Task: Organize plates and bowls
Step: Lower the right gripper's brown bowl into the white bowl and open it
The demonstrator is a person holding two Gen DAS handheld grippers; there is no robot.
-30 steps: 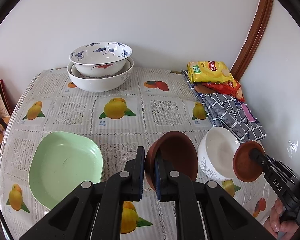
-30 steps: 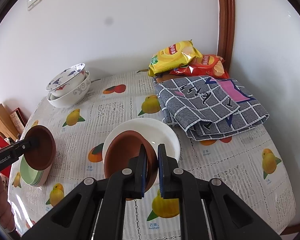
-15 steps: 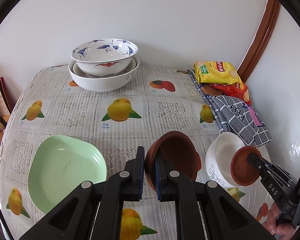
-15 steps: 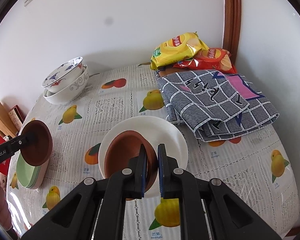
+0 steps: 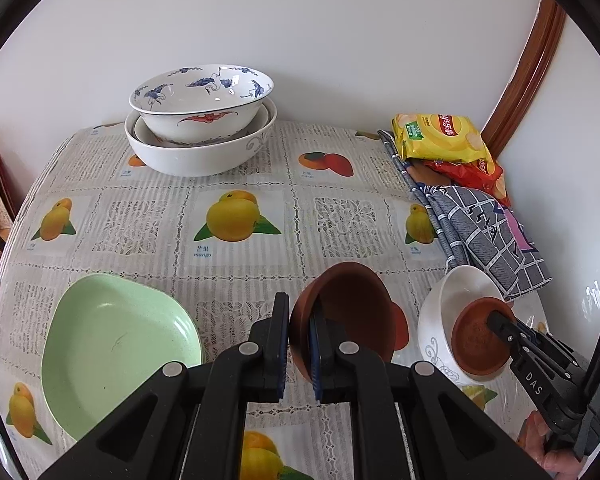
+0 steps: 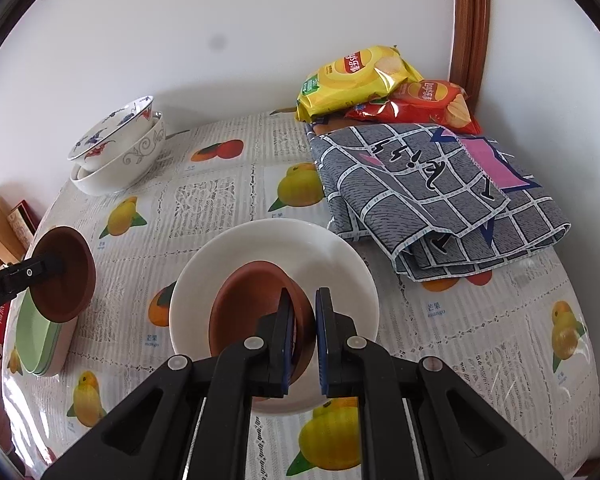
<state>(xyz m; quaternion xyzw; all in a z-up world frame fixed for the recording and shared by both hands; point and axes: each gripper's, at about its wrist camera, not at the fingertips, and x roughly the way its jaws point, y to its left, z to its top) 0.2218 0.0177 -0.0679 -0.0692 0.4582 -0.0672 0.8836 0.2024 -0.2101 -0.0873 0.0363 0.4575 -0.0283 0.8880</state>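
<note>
My left gripper (image 5: 299, 322) is shut on the rim of a brown bowl (image 5: 352, 308) and holds it above the table, right of a green plate (image 5: 116, 344). In the right wrist view this bowl (image 6: 66, 274) hangs over the green plate (image 6: 36, 340). My right gripper (image 6: 302, 314) is shut on the rim of a second brown bowl (image 6: 252, 304), which sits inside a white bowl (image 6: 324, 248). The left wrist view shows that brown bowl (image 5: 478, 340) inside the white bowl (image 5: 440, 320).
Two stacked patterned bowls (image 5: 202, 120) stand at the back left by the wall. A folded grey checked cloth (image 6: 440, 192) and snack bags (image 6: 360, 76) lie at the back right. The tablecloth (image 5: 236, 216) has fruit prints.
My right gripper has lowered its brown bowl down into the white bowl. My left gripper with its brown bowl has moved forward over the table.
</note>
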